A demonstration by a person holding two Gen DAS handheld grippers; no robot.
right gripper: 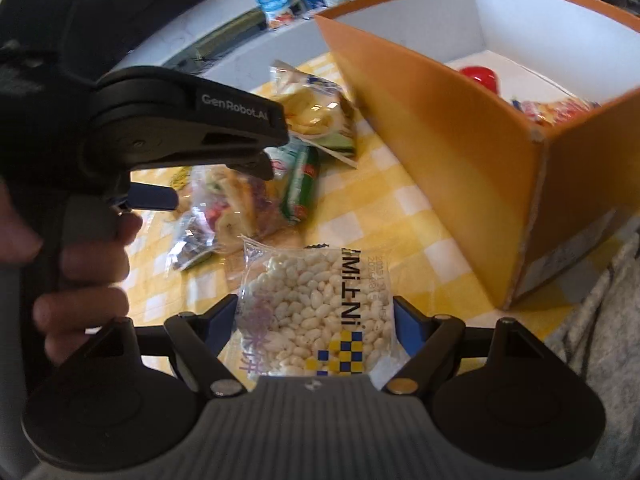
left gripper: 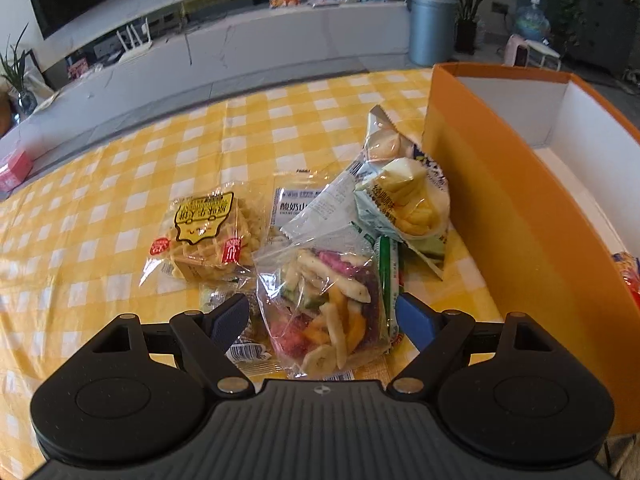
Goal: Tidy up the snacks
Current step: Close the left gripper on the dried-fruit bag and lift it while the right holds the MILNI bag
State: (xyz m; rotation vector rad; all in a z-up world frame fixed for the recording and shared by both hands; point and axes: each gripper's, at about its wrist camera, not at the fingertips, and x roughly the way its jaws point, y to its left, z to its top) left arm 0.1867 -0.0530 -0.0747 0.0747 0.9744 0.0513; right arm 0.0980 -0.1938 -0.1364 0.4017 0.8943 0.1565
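My left gripper [left gripper: 322,320] is open, its blue fingers on either side of a clear bag of mixed dried fruit chips [left gripper: 332,304] lying on the yellow checked tablecloth [left gripper: 120,184]; the pads stand just off the bag. Beyond lie a waffle packet [left gripper: 208,232], a white yogurt-snack packet [left gripper: 296,204], a durian-chip bag [left gripper: 412,200] and a green-wrapped snack [left gripper: 390,276]. My right gripper [right gripper: 316,316] is shut on a clear packet of puffed rice [right gripper: 312,312]. An orange box [left gripper: 500,200] stands to the right, and the right wrist view shows a red item [right gripper: 480,76] and colourful packets [right gripper: 560,110] inside it.
In the right wrist view a hand [right gripper: 80,272] holds the left gripper over the snack pile. A grey cloth [right gripper: 600,300] lies beside the near corner of the orange box [right gripper: 440,120]. Behind the table are a low white cabinet [left gripper: 280,44], a blue-grey bin [left gripper: 432,28] and potted plants.
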